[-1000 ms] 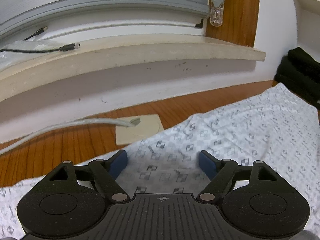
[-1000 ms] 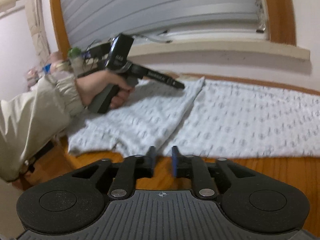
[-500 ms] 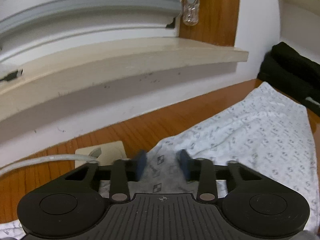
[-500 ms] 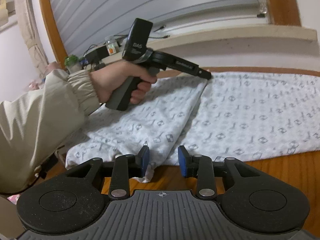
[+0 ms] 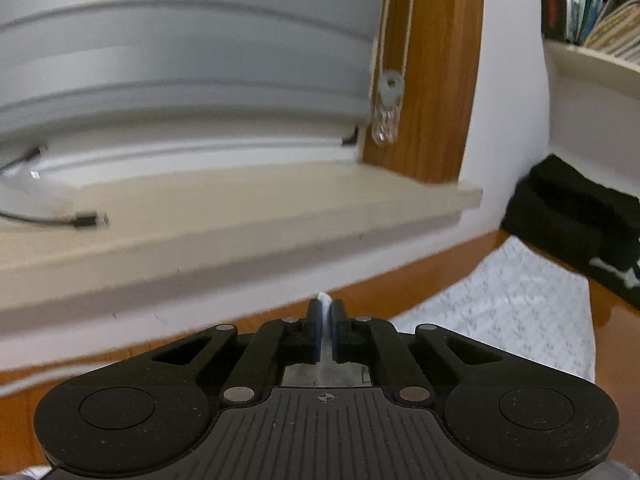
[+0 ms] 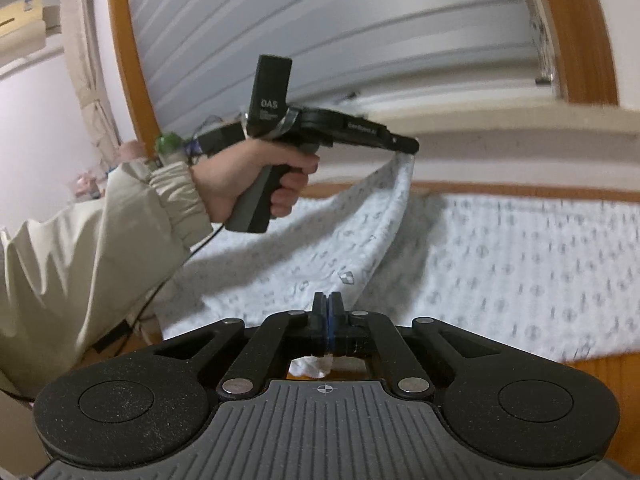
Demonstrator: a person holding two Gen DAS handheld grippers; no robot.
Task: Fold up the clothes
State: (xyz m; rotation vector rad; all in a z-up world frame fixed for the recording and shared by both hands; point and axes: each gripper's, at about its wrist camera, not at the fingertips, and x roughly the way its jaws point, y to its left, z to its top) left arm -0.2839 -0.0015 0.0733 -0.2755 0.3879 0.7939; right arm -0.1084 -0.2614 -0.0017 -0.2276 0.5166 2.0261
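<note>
A white patterned garment (image 6: pixel 520 272) lies spread on a wooden table (image 6: pixel 608 364). My left gripper (image 5: pixel 325 309) is shut on the garment's far edge, a white sliver showing between its pads. In the right wrist view the left gripper (image 6: pixel 408 147) holds that edge lifted above the table, the cloth hanging from it. My right gripper (image 6: pixel 328 304) is shut on the garment's near edge, with cloth bunched under its jaws. The garment also shows at the right of the left wrist view (image 5: pixel 520 312).
A beige window sill (image 5: pixel 240 208) with a black cable (image 5: pixel 80 221) runs along the back wall under closed grey blinds (image 5: pixel 180 60). A black cloth pile (image 5: pixel 580 224) sits at the table's far right. A bead cord weight (image 5: pixel 386 112) hangs by the window frame.
Both grippers closed on the garment's edges. The left gripper then rose, lifting the far edge off the table; the right gripper moved in onto the near edge.
</note>
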